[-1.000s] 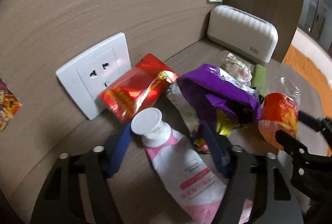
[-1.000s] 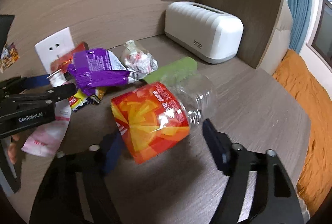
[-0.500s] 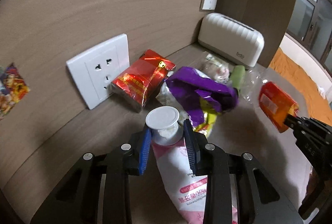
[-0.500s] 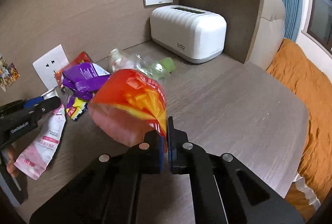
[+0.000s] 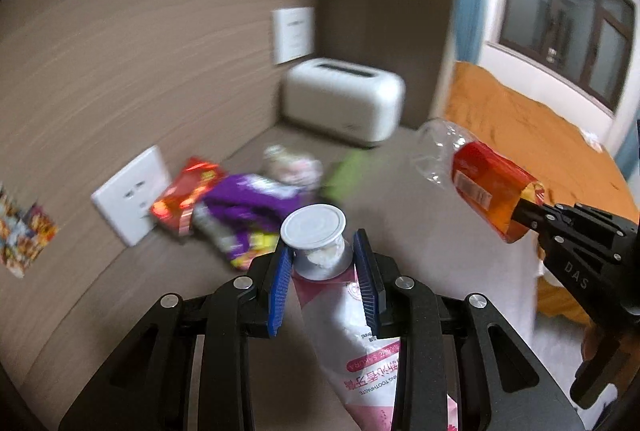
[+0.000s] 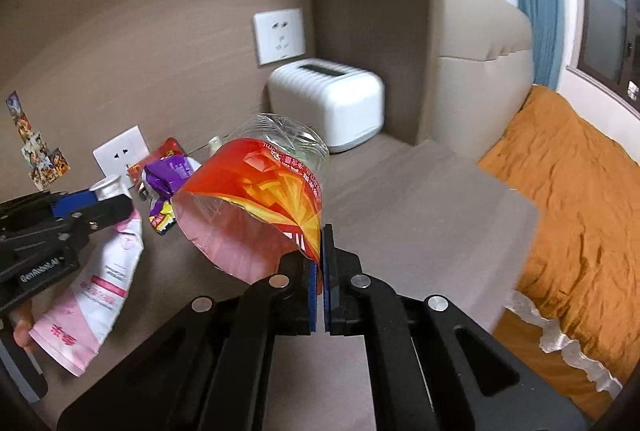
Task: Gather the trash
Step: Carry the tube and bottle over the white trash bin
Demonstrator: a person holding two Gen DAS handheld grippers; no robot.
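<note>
My left gripper [image 5: 322,257] is shut on the neck of a pink and white toothpaste tube [image 5: 360,355] with a white cap [image 5: 313,225], held above the table; the tube also shows in the right wrist view [image 6: 96,287]. My right gripper [image 6: 318,251] is shut on the edge of a cut plastic bottle with a red-orange label [image 6: 260,199], lifted off the table; it shows in the left wrist view too [image 5: 484,183]. A purple wrapper [image 5: 248,199], a red packet [image 5: 186,191], a crumpled clear wrapper [image 5: 294,163] and a green item [image 5: 348,171] lie on the table by the wall.
A white toaster-like box [image 5: 344,99] stands in the back corner. Wall sockets [image 5: 128,199] [image 6: 280,35] are on the wood wall. The brown table top [image 6: 420,203] ends at the right, beside a bed with an orange cover [image 6: 560,191].
Both grippers have risen and pulled back from the pile. The left one lifted the toothpaste tube; the right one carried the bottle higher. The view is motion-blurred.
</note>
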